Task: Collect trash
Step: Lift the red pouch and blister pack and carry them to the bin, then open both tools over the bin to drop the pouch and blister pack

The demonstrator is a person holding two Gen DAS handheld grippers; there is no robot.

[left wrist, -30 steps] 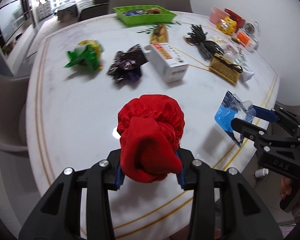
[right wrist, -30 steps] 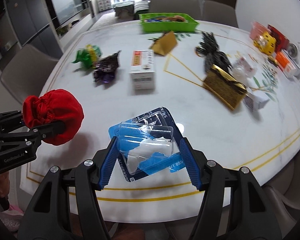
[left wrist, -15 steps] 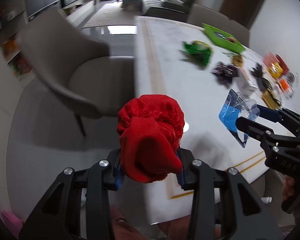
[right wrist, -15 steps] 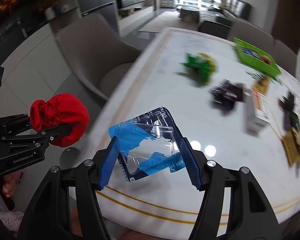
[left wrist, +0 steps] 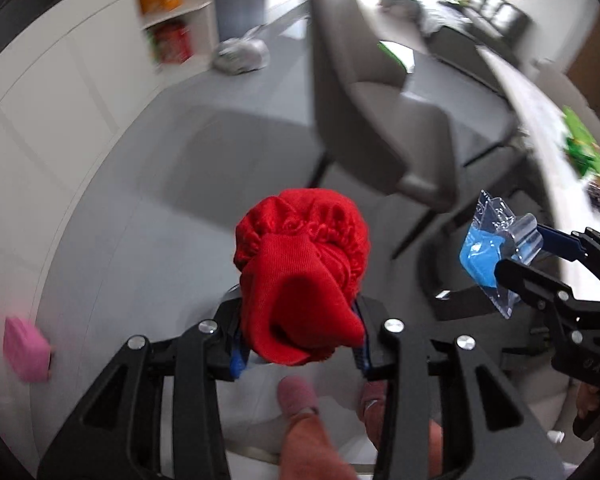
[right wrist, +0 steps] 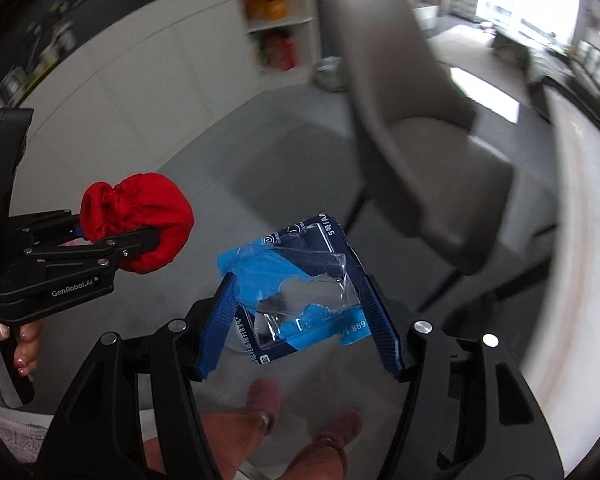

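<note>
Left wrist view: the left gripper point(left wrist: 300, 344) clamps a red cloth bundle point(left wrist: 302, 276) at centre, above grey floor point(left wrist: 140, 220); a chair point(left wrist: 380, 120) stands at one o'clock.

Right wrist view: the right gripper point(right wrist: 300, 320) pinches a blue plastic package point(right wrist: 296, 284) between its fingers; the red bundle sits at nine o'clock.

Your shelves point(left wrist: 168, 36) and table point(left wrist: 556, 168) are pure motion blur, and the red cloth point(left wrist: 300, 284) hides your left gripper's pads.
</note>
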